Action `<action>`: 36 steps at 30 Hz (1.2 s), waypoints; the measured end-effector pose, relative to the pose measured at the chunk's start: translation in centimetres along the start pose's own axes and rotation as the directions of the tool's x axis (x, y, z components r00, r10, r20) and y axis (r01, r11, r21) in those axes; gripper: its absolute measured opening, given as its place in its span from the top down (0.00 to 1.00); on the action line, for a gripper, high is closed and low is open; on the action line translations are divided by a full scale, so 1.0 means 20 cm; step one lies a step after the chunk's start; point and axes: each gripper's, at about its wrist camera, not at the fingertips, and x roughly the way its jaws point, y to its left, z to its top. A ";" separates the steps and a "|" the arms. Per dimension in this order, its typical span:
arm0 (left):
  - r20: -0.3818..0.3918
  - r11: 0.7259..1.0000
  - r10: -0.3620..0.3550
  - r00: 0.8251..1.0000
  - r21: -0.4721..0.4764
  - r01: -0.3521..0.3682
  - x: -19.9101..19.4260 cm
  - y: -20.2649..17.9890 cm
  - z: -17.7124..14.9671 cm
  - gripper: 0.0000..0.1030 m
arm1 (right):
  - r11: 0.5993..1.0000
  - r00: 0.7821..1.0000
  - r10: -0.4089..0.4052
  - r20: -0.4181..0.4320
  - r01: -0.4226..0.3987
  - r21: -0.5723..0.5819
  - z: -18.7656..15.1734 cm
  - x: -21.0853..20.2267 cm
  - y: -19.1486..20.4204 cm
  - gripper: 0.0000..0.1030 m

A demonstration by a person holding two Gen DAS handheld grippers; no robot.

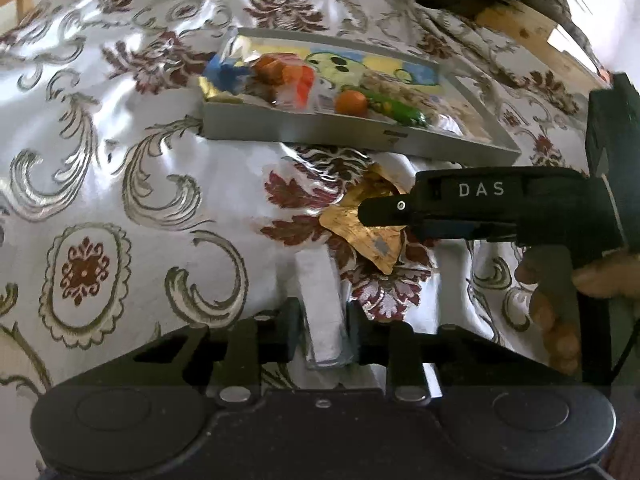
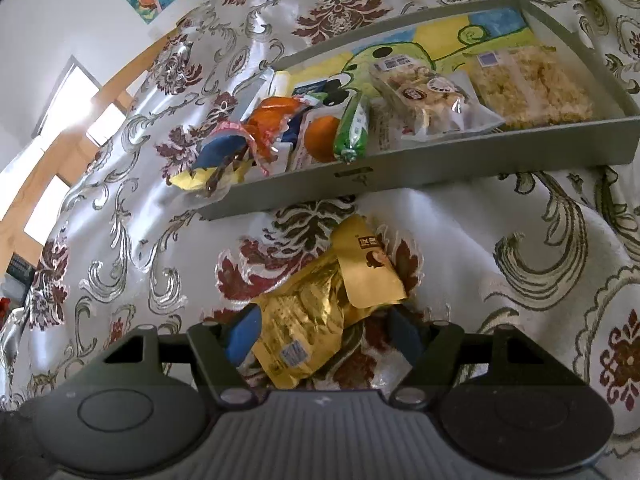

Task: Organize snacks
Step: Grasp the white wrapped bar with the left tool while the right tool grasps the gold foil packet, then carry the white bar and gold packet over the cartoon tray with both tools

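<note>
The left tool [image 1: 322, 326] is clamped on a flat white rectangular snack packet [image 1: 320, 300], whose near end sits between the 2 dark pads while the far end points toward 12 o'clock over the white damask cloth with maroon and olive scrollwork [image 1: 120, 140] covering the counter.

The right tool [image 2: 324, 336] has its 2 blue-padded fingers [image 2: 242, 338] standing on either side of a crumpled gold foil snack bag [image 2: 304, 320]. The left pad lies against the bag's edge; the right pad appears just clear of it, so no firm grip is confirmed. In the left wrist view this tool [image 1: 376, 212] enters from 3 o'clock, with a hand [image 1: 560, 300] on its grip, and its tip rests over the gold bag [image 1: 360, 224].

A smaller matte yellow pouch with a printed figure [image 2: 370, 276] overlaps the gold bag at its 1 o'clock side.

A shallow grey rectangular tray [image 2: 400, 168] sits at 12 o'clock beyond both bags. It holds several wrapped snacks, including a green sausage-shaped pack [image 2: 352, 128], an orange packet [image 2: 276, 116] and 2 clear packs of pale crispy pieces [image 2: 532, 88]. A blue and yellow wrapper [image 2: 212, 164] overhangs the tray's 9 o'clock end.
</note>
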 end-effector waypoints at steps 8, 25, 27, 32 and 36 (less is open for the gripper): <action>-0.016 0.997 0.004 1.000 -0.079 -0.005 -0.02 0.03 0.02 0.77 | 0.999 1.000 0.004 0.017 -0.003 -0.033 0.03 0.06 0.04 0.42; -0.035 0.978 0.064 0.997 -0.197 -0.070 -0.13 0.13 0.00 0.79 | 0.977 0.997 -0.076 0.018 0.078 -0.197 -0.02 0.16 0.20 0.28; -0.035 0.976 0.061 0.998 -0.208 -0.067 -0.13 0.14 0.01 0.79 | 0.973 0.996 -0.083 0.018 0.085 -0.215 -0.04 0.16 0.22 0.32; -0.029 0.977 0.069 0.997 -0.199 -0.073 -0.13 0.13 0.01 0.79 | 0.969 0.996 -0.080 0.029 0.085 -0.232 -0.08 0.14 0.25 0.46; -0.008 0.975 0.073 0.997 -0.209 -0.073 -0.15 0.13 0.01 0.79 | 0.975 0.999 -0.047 0.020 0.050 -0.217 -0.11 0.10 0.25 0.60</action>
